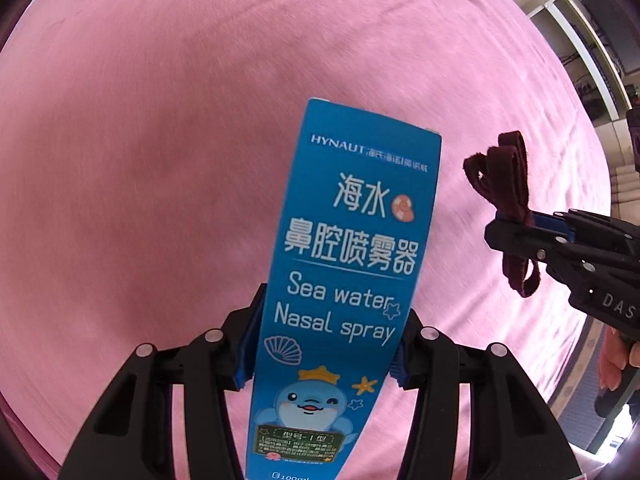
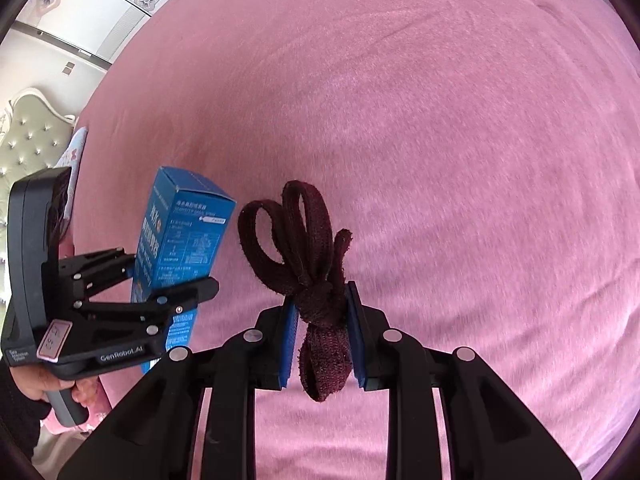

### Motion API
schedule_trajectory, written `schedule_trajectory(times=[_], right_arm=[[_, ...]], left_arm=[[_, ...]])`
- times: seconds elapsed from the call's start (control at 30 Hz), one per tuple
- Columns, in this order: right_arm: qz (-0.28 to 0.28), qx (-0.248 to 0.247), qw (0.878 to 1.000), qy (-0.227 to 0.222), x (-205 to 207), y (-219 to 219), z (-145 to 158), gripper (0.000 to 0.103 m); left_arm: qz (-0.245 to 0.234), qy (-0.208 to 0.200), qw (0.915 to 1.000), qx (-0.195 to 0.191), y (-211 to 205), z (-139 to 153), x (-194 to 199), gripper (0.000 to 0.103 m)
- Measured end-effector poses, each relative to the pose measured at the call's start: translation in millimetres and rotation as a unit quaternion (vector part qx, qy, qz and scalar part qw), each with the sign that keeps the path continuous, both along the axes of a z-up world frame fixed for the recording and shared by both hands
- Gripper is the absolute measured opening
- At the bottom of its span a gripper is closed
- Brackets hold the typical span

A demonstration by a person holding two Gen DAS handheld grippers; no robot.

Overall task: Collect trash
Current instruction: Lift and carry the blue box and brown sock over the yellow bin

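Left gripper [image 1: 322, 354] hides the blue box's [image 1: 352, 240] lower sides.

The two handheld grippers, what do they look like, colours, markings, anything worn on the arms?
Both are black plastic with two fingers on linkage arms, silver round pivot pins and blue ribbed pads. The left gripper has a black camera housing, a grey pistol handle, white "GenRobot.AI" lettering and a pinkish numbered sticker. The right gripper shows white letters "DAS". A dark sleeve covers the left arm.
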State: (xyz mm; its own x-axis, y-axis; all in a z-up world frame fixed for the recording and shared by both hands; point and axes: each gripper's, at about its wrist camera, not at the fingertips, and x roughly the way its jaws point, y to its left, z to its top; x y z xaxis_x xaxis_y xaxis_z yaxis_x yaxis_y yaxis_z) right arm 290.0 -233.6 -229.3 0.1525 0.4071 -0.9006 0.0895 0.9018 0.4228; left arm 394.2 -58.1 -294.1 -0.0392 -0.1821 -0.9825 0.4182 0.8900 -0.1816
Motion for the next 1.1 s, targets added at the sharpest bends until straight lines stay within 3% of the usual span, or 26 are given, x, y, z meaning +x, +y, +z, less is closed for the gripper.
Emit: schedule_trajectory(times=[0.4, 0.6, 0.97, 1.1], right_arm=[[-0.009, 0.004, 1.0, -0.003, -138.3, -16.9, 31.2, 0.023], [-0.033, -0.002, 0.999, -0.005, -203.9, -39.5, 46.6, 0.023], [-0.124, -0.011, 0.992, 0.016, -332.1, -129.1, 45.7, 0.023], [-0.162, -0.014, 0.986, 0.025, -375.5, -171.3, 42.3, 0.023]], left_arm=[[0.07, 0.013, 0.9967, -0.039, 3.5, 35.7, -110.3, 0.05], [0.095, 0.025, 0.994, -0.049, -9.8, 37.2, -166.9, 0.05], [-0.026, 0.042, 0.998, -0.039, -115.2, 37.1, -273.8, 0.05], [-0.063, 0.052, 0.9959, -0.039, -161.9, 29.9, -288.0, 0.05]])
